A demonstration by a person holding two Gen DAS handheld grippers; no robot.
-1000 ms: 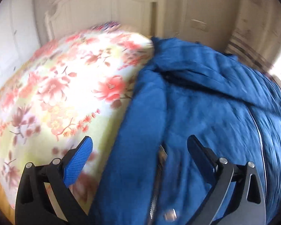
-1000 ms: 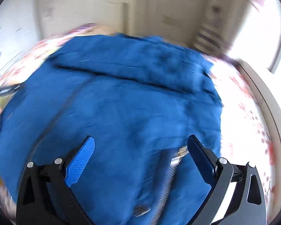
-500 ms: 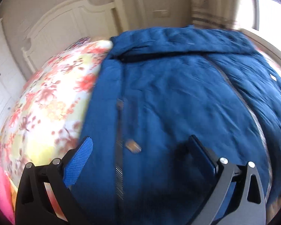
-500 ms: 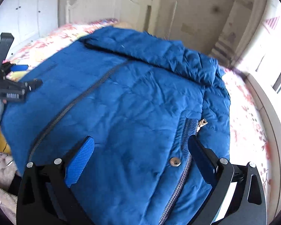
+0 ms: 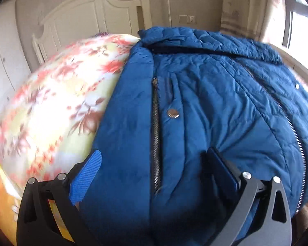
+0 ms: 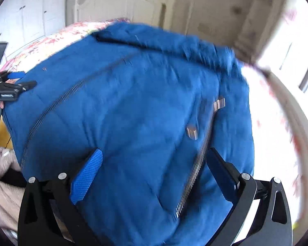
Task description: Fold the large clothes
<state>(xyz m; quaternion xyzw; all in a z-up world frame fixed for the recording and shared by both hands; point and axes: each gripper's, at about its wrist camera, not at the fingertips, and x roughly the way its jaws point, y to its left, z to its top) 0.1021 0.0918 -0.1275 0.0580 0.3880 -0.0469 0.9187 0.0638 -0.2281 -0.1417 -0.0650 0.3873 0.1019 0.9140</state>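
Observation:
A large blue quilted jacket [image 5: 205, 106] lies spread front-up on the floral bed, collar toward the headboard, with a pocket zipper [image 5: 156, 127] and a metal snap [image 5: 173, 113] showing. My left gripper [image 5: 154, 170] hovers open over the jacket's near left part, close to that zipper. In the right wrist view the same jacket [image 6: 123, 110] fills the frame, and my right gripper [image 6: 154, 170] stands open over its near right part beside a pocket zipper [image 6: 197, 164]. The left gripper [image 6: 8, 86] also shows at the far left there. Nothing sits between either pair of fingers.
The floral bedspread [image 5: 57, 106] lies bare left of the jacket and continues on the right side [image 6: 277, 127]. A white headboard [image 5: 86, 18] and wall stand behind. A bright window [image 5: 301, 28] is at right. Pale cloth and a hand [image 6: 2, 164] show at lower left.
Both grippers have shifted over the jacket while staying open; the left view swung so the pocket zipper and snap sit between its fingers. The right view has moved and blurred.

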